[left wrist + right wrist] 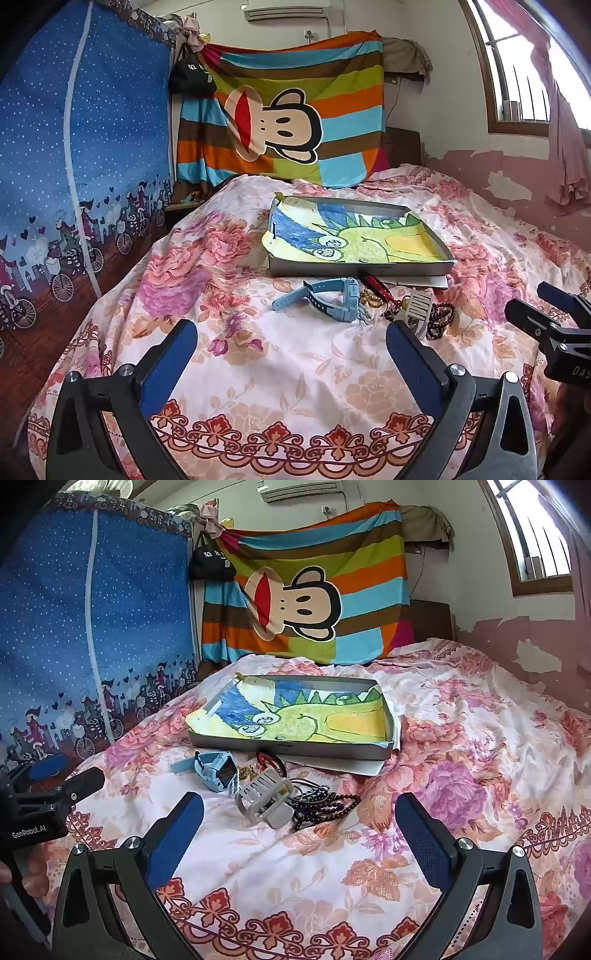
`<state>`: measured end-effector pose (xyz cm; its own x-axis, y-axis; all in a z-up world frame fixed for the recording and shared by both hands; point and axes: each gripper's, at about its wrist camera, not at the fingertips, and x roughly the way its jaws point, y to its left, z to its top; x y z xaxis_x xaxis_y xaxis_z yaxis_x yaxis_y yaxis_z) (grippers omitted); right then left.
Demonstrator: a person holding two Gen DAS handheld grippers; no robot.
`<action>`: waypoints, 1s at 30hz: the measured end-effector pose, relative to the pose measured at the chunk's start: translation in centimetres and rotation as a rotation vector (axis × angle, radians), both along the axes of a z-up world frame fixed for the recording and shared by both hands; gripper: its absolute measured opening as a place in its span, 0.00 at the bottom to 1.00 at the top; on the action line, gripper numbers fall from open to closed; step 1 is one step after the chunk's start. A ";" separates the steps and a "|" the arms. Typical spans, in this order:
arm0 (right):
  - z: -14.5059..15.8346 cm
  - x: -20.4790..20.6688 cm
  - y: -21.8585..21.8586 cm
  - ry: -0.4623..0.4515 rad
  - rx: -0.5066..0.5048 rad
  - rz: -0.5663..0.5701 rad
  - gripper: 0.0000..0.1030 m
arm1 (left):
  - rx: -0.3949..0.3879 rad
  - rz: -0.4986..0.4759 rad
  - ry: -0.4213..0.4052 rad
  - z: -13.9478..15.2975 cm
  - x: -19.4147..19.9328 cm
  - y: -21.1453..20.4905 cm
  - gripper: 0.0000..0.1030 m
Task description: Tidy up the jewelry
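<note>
Here, both grippers hang over the floral bedspread (pixel 295 369), jaws spread wide, nothing between them. Left gripper (pixel 291 354); right gripper (pixel 301 829).

The jewelry lies in a loose pile on the bedspread, just in front of the shallow grey tray (pixel 291 748) lined with a crayon dinosaur drawing (pixel 306 716).

In the left wrist view the blue watch (pixel 325 299) sits at 12 o'clock from the jaw gap, its long axis running left-right, strap end toward 9 o'clock, case toward 3.

In the right wrist view the grey claw hair clip (pixel 264 799) lies at 11 o'clock, teeth facing up, long axis running 10 to 4. The dark bead strand (pixel 325 806) is touching it on the 3 o'clock side. A gold chain (pixel 245 773) and a red band (pixel 271 762) lie between clip and tray, partly hidden.
</note>
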<state>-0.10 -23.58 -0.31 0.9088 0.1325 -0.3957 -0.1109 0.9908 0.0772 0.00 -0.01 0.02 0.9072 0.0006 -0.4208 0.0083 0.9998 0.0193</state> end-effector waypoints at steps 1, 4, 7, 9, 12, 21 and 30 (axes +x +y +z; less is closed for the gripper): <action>0.0 0.0 0.0 -0.001 0.001 0.000 0.99 | 0.000 -0.001 0.000 0.0 0.0 0.0 1.00; 0.0 0.0 0.0 -0.002 0.001 -0.001 0.99 | 0.001 0.001 0.002 0.0 0.0 0.0 1.00; 0.0 0.0 0.0 -0.003 0.001 0.000 0.99 | -0.001 0.001 0.001 0.0 0.0 0.1 1.00; 0.1 0.0 0.0 -0.003 0.002 -0.001 0.99 | -0.001 0.002 -0.001 0.0 0.0 0.1 1.00; 0.1 -0.1 0.0 -0.003 0.001 -0.001 0.99 | -0.002 0.002 -0.003 0.0 0.0 0.3 1.00; 0.1 -0.1 0.0 -0.004 0.002 0.000 0.99 | 0.003 0.002 -0.003 0.0 0.0 0.0 1.00; 0.1 -0.1 0.0 -0.005 0.003 0.000 0.99 | 0.004 0.002 -0.002 -0.1 0.1 0.0 1.00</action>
<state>-0.16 -23.62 -0.26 0.9107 0.1334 -0.3908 -0.1111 0.9906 0.0792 0.12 0.02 -0.06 0.9082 0.0044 -0.4186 0.0061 0.9997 0.0237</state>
